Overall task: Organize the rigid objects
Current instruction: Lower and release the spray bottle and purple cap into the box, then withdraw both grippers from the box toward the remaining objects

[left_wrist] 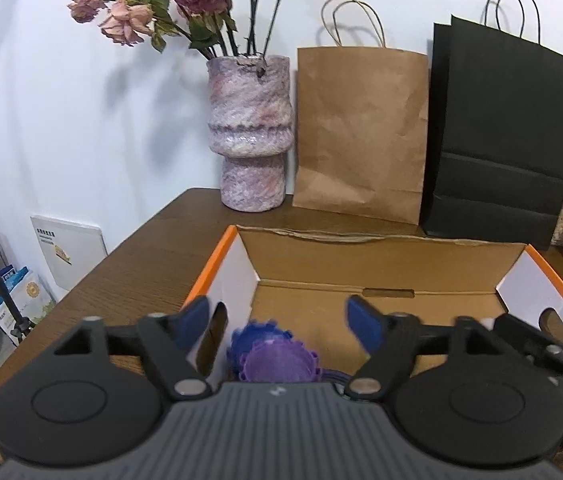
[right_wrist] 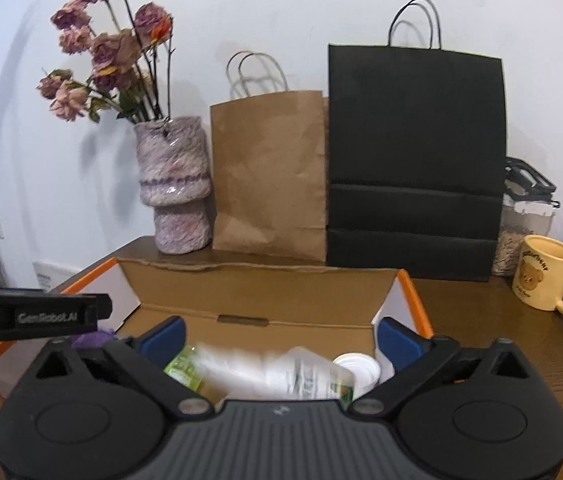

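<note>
While the brown wooden table [left_wrist: 153, 240] runs back to a white wall, its far edge is lined by a black paper bag [right_wrist: 413, 160], a brown paper bag [right_wrist: 269, 176] and a mottled pink vase [left_wrist: 251, 132] of dried roses, leaving only a narrow strip of bare wood between them and the open cardboard box [left_wrist: 361, 256]. That box, orange along its rim, takes up the middle of the table; bare wood shows to its left as far as the table's left edge, while on the right a yellow bear mug [right_wrist: 545, 280] stands near the box's corner. Over the box's left end hangs the left gripper [left_wrist: 281, 320], jaws apart, with a purple and blue ridged round object [left_wrist: 273, 356] lying below them inside the box, untouched. Above the right end, the right gripper [right_wrist: 279, 340] has its jaws wide apart, and a blurred clear plastic bottle [right_wrist: 265, 372] with a white cap lies on its side in the box beneath them.
</note>
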A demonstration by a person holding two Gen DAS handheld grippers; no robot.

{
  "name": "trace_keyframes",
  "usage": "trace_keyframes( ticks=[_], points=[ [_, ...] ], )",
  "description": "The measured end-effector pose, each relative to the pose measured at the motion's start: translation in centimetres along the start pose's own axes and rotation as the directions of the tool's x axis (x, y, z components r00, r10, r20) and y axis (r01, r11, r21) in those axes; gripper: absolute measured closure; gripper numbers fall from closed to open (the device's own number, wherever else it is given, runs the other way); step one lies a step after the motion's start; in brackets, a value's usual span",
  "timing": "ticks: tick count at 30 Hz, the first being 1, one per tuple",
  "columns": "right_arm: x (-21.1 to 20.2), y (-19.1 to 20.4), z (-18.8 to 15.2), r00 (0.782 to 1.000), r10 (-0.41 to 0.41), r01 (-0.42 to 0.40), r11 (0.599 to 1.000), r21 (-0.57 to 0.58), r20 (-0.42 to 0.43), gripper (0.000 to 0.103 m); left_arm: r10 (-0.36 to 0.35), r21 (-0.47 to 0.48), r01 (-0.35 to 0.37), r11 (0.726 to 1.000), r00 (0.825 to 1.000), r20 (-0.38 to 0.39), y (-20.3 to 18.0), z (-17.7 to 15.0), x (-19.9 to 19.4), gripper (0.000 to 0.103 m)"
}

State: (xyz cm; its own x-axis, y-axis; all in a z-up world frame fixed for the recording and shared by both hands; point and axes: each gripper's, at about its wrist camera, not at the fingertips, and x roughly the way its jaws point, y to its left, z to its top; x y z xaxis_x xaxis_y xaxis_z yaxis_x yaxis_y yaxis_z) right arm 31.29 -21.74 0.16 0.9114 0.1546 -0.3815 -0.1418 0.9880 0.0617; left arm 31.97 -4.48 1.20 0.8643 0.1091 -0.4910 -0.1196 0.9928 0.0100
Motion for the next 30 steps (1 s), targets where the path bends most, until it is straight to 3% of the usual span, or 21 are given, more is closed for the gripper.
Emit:
trace_keyframes(
  ticks=[2,30],
  points=[
    [-0.1,-0.1,0.0,1.000,-0.003,0.003,1.000,0.004,0.005,0.000,0.010,-0.006,-0.010,1.000,1.000,0.008,0.1,0.1,-0.1,0.000],
    [-1.4,-0.4,0.2,0.999,0.000,-0.001,1.000,0.019,0.037,0.000,0.004,-0.015,-0.004,1.000,1.000,0.016,0.2,0.1,-1.1,0.000]
  ],
)
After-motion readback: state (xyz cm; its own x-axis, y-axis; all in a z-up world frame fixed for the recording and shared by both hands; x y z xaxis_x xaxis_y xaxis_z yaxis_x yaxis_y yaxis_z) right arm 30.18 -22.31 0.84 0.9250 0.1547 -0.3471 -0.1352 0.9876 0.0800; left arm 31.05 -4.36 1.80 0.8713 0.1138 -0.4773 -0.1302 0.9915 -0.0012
